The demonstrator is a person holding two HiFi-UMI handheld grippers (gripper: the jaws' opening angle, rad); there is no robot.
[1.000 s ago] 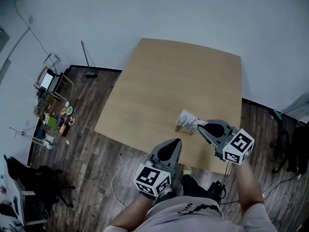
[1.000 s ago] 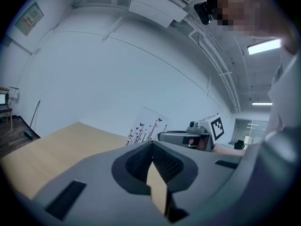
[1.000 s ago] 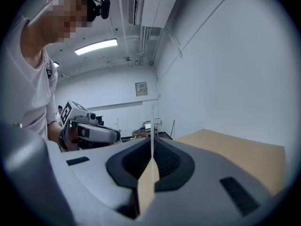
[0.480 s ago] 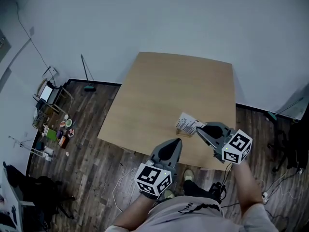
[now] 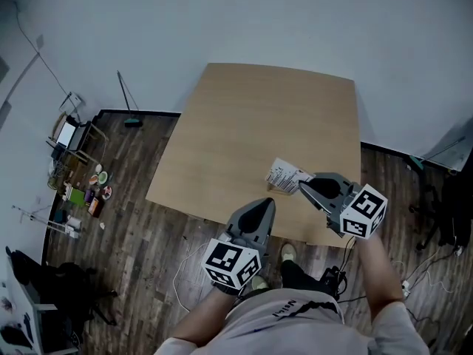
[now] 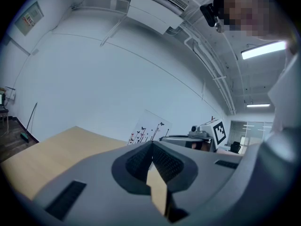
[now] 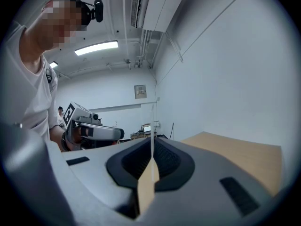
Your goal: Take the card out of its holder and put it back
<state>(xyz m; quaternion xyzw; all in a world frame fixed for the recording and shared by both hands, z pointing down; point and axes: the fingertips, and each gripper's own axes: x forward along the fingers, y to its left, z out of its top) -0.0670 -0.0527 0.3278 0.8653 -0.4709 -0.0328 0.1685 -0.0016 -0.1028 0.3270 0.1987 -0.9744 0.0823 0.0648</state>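
Observation:
A white printed card (image 5: 284,174) stands over a small wooden holder (image 5: 279,190) near the table's front edge; whether its lower edge sits in the slot cannot be told. My right gripper (image 5: 304,184) is shut on the card's right edge. In the right gripper view the card (image 7: 152,126) shows edge-on as a thin white line between the closed jaws of that gripper (image 7: 153,147). My left gripper (image 5: 265,204) hovers at the table's front edge, left of the holder, shut with nothing in it. In the left gripper view the card (image 6: 148,127) shows beyond that gripper (image 6: 152,145).
The light wooden table (image 5: 251,124) stands against a white wall. On the dark plank floor to the left are a broom (image 5: 127,103) and a cart with clutter (image 5: 72,161). Cables (image 5: 185,268) lie below the table's front edge.
The head camera has shifted a little. My right gripper stays shut on the card by the holder, and the left gripper keeps its place.

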